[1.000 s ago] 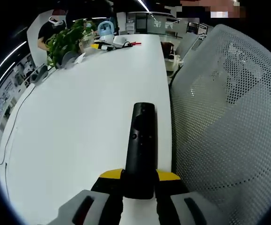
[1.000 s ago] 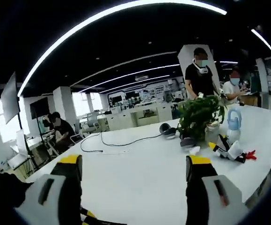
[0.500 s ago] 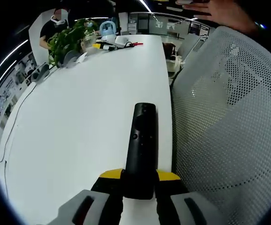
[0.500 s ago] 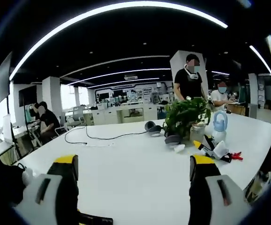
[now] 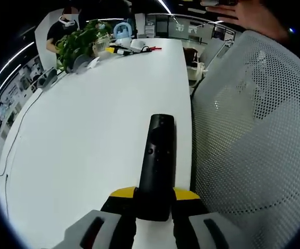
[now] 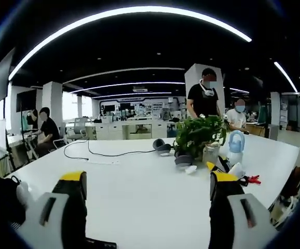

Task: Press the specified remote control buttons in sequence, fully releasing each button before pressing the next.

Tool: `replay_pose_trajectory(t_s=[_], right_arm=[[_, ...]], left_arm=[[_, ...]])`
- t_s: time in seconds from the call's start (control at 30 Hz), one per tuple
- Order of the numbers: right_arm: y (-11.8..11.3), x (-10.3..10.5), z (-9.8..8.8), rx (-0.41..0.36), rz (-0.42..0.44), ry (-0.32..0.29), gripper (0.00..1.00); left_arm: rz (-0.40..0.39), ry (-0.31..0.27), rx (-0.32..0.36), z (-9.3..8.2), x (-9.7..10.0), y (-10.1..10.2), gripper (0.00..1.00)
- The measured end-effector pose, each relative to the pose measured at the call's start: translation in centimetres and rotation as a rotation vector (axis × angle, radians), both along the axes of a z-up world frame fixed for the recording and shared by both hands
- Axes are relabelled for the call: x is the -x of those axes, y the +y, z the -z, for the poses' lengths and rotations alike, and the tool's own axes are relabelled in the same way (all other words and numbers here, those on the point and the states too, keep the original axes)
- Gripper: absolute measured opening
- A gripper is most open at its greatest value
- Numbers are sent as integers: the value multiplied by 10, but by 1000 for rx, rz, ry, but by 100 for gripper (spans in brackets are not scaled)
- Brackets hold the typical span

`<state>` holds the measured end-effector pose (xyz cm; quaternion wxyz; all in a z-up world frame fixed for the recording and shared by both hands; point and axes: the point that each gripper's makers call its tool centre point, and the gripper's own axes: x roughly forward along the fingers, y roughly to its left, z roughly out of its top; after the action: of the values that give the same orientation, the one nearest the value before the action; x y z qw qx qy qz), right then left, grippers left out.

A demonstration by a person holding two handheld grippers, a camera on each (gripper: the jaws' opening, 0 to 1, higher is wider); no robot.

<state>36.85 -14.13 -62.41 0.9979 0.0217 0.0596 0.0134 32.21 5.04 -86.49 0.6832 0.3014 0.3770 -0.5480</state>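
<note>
A slim black remote control [image 5: 157, 155] points away from me, its near end clamped between the yellow-tipped jaws of my left gripper [image 5: 155, 194]. The remote hovers over the white table [image 5: 87, 135] close to its right edge, with its small buttons facing up. In the right gripper view my right gripper [image 6: 147, 179] is open, its two yellow-tipped fingers [image 6: 73, 179] far apart with nothing between them, aimed across the same white table [image 6: 139, 181]. A dark tip [image 6: 99, 244] shows at the bottom of that view; what it is I cannot tell.
A white mesh chair back [image 5: 253, 129] stands right of the table edge, with a person's hand [image 5: 248, 13] above it. A potted plant [image 6: 197, 136], a blue fan [image 6: 235, 142], headphones [image 6: 160, 145], a cable [image 6: 95, 154] and small items sit at the far end. People stand and sit beyond.
The right gripper's camera has swung and levelled, so the plant and people sit more central. A hand has come in at the top right of the left view. The remote stays clamped.
</note>
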Motion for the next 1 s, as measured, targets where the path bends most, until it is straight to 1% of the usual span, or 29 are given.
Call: replay_pose_trajectory(t_s=[0.07,0.1,0.13,0.17,0.3,0.4,0.53,0.63,0.73,0.8,1.0], right_arm=[[-1,0,0,-9,-3,1,100],[0,1,1,-12,-4,4,100],[0,1,4,-20,-2,24,100],[-1,1,5,-21,0,29,100],[-8,3,6,-29,23,27,100],[-8,2,9,-51,21,47,100],[-6,3,11,-35,15,61,100],[-4,2,13,-32,7,73,100],[-3,2,14,-34,2,76,100],[-3,3,16,-41,3,87,100],[-4,3,18,-42,6,94,100]], left_arm=[[2,8,-11,0,-1,0,24],[29,8,-17,0,-1,1,24],[39,9,-15,0,-1,1,24],[45,10,-12,0,-1,1,24],[78,4,-10,1,0,2,24],[88,8,-30,0,0,2,23],[108,15,-63,0,-2,4,23],[93,19,-95,0,-7,8,23],[98,9,-95,-1,-10,9,23],[99,-4,-105,-1,-14,11,23],[85,-6,-132,-4,-34,18,23]])
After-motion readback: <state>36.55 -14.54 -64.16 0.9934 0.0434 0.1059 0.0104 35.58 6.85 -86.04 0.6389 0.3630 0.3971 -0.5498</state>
